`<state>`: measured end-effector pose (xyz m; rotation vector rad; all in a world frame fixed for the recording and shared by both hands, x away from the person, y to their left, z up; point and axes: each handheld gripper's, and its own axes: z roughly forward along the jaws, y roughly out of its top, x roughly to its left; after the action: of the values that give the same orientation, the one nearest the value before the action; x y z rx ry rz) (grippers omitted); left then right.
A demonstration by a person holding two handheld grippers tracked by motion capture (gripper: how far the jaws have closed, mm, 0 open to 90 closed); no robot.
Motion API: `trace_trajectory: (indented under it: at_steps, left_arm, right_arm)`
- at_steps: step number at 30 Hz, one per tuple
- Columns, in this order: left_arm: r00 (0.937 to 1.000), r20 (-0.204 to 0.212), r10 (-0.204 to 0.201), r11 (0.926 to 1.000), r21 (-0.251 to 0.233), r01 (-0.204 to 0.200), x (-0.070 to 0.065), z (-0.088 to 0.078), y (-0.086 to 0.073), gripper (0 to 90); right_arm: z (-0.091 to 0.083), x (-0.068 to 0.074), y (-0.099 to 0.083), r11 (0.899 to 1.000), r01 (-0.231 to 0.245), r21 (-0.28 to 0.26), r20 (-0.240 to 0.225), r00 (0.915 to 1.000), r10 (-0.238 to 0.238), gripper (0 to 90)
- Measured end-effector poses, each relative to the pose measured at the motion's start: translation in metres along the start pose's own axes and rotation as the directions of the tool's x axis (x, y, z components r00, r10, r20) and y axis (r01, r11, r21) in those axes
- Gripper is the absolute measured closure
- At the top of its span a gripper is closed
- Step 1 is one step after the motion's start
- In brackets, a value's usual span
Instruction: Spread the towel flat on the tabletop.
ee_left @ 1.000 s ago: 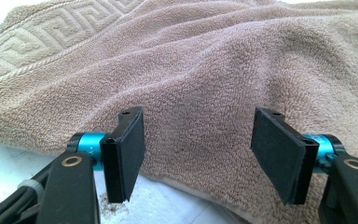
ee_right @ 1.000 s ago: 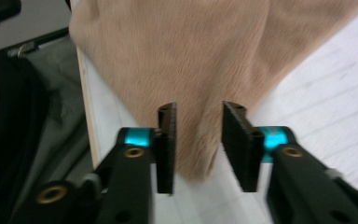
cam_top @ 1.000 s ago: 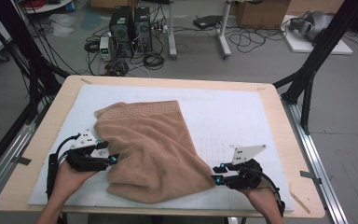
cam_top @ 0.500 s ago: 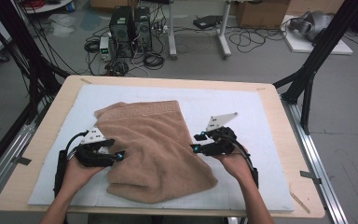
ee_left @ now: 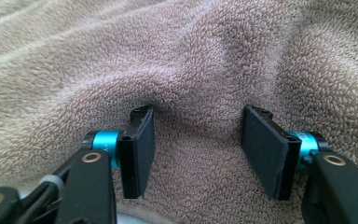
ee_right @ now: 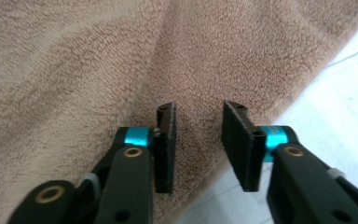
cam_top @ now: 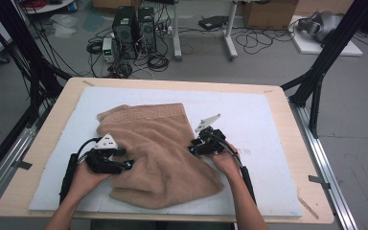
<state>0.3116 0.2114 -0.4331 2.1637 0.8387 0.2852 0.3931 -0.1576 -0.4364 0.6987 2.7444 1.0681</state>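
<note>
A person at a pale wooden table [cam_top: 48,143], topped with a white foam mat [cam_top: 268,143], works a rumpled tan terry-cloth towel [cam_top: 158,153] with a hand-held two-jaw gripper in each hand. The towel lies loosely folded on the left half of the mat, its Greek-key border [cam_top: 143,114] at the far edge and its near corner sagging toward the person.

The left gripper [cam_top: 124,165] presses into the towel's left side, and in the left gripper view [ee_left: 196,144] its jaws stand apart with a swell of pile rising between them, the pads not yet pinching; they have just been closing. The right gripper [cam_top: 191,148] sits at the towel's right edge, where cloth meets mat. In the right gripper view [ee_right: 198,140] its jaws, also just closing, are narrower, a gap open between them and the towel lying beneath rather than clamped.

The risk from here looks plain: both claws are unclenched over thick, layered fabric. If the left one shuts on that bulge it may take only the top layer, or several at once, and a lift would drag the fold askew. The right one, so close to the hem, could close on air or skid off onto the mat, leaving one side pulled and the towel bunching further.
</note>
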Motion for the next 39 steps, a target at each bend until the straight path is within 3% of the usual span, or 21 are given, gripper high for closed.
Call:
trace_trajectory:
  at_steps: [3, 5, 8, 14, 21, 27, 32, 34, 39]
  left_arm:
    - [0.9997, 0.025, 0.004, 0.9999, 0.013, -0.004, 0.001, 0.001, 0.000, 52.3]
    - [0.9994, 0.034, 0.008, 0.9998, 0.019, -0.009, 0.001, 0.002, 0.000, 56.8]
    - [0.9988, 0.048, 0.013, 0.9997, 0.022, -0.014, 0.000, 0.001, -0.001, 64.2]
    - [0.9966, 0.076, 0.032, 0.9992, 0.021, -0.033, -0.003, 0.002, 0.000, 80.1]
    - [0.9941, 0.095, 0.053, 0.9983, 0.021, -0.055, -0.011, 0.002, 0.002, 87.1]
    - [0.9935, 0.099, 0.057, 0.9980, 0.023, -0.059, -0.014, -0.006, 0.001, 88.8]
    - [0.9930, 0.107, 0.051, 0.9987, 0.004, -0.052, -0.014, -0.008, 0.003, 88.7]
    - [0.9937, 0.105, 0.041, 0.9990, -0.020, -0.039, -0.012, -0.008, 0.006, 84.4]
    - [0.9986, 0.053, -0.003, 0.9970, -0.077, 0.007, -0.002, -0.008, 0.018, 65.7]
  right_arm:
    - [-0.001, -0.002, 0.000, 1.000, -0.009, 0.003, -0.013, 0.9999, 0.009, 84.1]
    - [-0.002, -0.002, 0.000, 1.000, 0.004, 0.017, -0.012, 0.9999, -0.003, 86.4]
    - [-0.007, 0.000, 0.000, 0.999, 0.016, 0.040, -0.002, 0.9999, -0.016, 87.2]
    - [-0.033, -0.001, -0.016, 0.999, -0.018, 0.042, 0.003, 0.9998, 0.018, 87.3]
    - [-0.065, 0.010, -0.042, 0.998, -0.024, 0.063, 0.007, 0.9997, 0.024, 87.2]
    - [-0.083, 0.019, -0.058, 0.998, -0.021, 0.059, 0.005, 0.9998, 0.021, 87.2]
    - [-0.087, 0.028, -0.068, 0.998, -0.030, 0.051, -0.020, 0.9993, 0.031, 86.0]
    - [-0.090, 0.029, -0.067, 0.999, -0.029, 0.025, -0.020, 0.9994, 0.030, 84.1]
    - [-0.098, 0.020, -0.052, 0.996, -0.043, -0.073, -0.012, 0.9990, 0.042, 73.6]
